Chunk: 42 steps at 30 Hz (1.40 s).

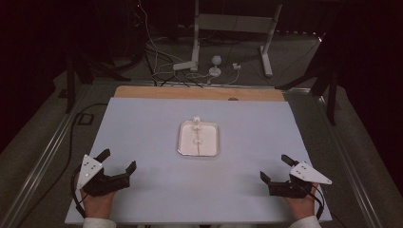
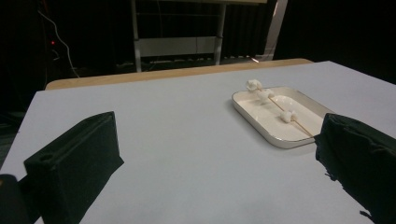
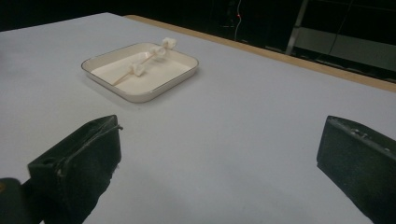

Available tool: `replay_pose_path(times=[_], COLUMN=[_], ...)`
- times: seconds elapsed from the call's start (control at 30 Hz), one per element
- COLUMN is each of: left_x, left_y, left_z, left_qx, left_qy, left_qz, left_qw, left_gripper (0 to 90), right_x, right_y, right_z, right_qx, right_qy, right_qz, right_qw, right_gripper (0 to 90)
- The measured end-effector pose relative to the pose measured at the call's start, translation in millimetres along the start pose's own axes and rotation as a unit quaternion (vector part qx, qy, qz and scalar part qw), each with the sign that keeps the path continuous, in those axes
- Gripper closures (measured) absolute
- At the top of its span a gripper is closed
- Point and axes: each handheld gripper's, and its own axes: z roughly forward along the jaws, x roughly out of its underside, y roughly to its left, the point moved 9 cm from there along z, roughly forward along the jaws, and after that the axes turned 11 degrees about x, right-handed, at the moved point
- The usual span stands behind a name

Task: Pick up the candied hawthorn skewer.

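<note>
Two grippers rest at the near corners of the pale surface [image 1: 142, 118], each held in a hand. The left gripper [image 1: 119, 160] sits by the near left corner with its jaws wide apart and nothing between them; the right gripper [image 1: 274, 167] sits by the near right corner, jaws likewise spread and empty. Midway between the side edges lies a white tray [image 1: 184, 142], well apart from both grippers. A thin skewer [image 1: 198, 147] with small white pieces [image 1: 196, 126] lies in it lengthwise, its far end over the far rim.
</note>
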Motion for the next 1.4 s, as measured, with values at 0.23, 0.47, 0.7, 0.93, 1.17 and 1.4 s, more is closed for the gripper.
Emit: replay_pose_path(times=[0.23,0.47,0.7,0.93,1.17,1.4], left_x=[-11.1,-18.9,-29.6,-30.3,-30.6,-25.6], left_y=[-8.3,-15.1,-30.0,-40.4,-45.7,-58.1], left_z=[6.4,24.3,51.1,71.7,91.0,118.5], left_qx=[-0.003,-0.003,0.013,0.024,0.027,0.035], left_qy=[0.009,0.027,0.041,0.052,0.058,0.075], left_qz=[0.003,0.010,0.013,0.013,0.006,0.014], left_qw=[1.0000,0.9996,0.9990,0.9983,0.9980,0.9965], left_gripper=[0.5,0.5,0.5,0.5,0.5,0.5], right_x=[-0.6,-0.1,0.6,1.6,2.2,2.5], right_y=[-2.7,-5.3,-7.0,-8.0,-8.3,-7.9], right_z=[-0.6,-0.6,-0.8,0.0,0.8,1.1], right_qx=[0.015,0.024,0.026,0.026,0.026,0.026], right_qy=[-0.002,-0.002,-0.001,0.001,0.003,0.004], right_qz=[0.006,0.005,0.006,0.006,0.007,0.006], right_qw=[0.9999,0.9997,0.9996,0.9996,0.9996,0.9996], right_gripper=[0.0,0.0,0.0,0.0,0.0,0.0])
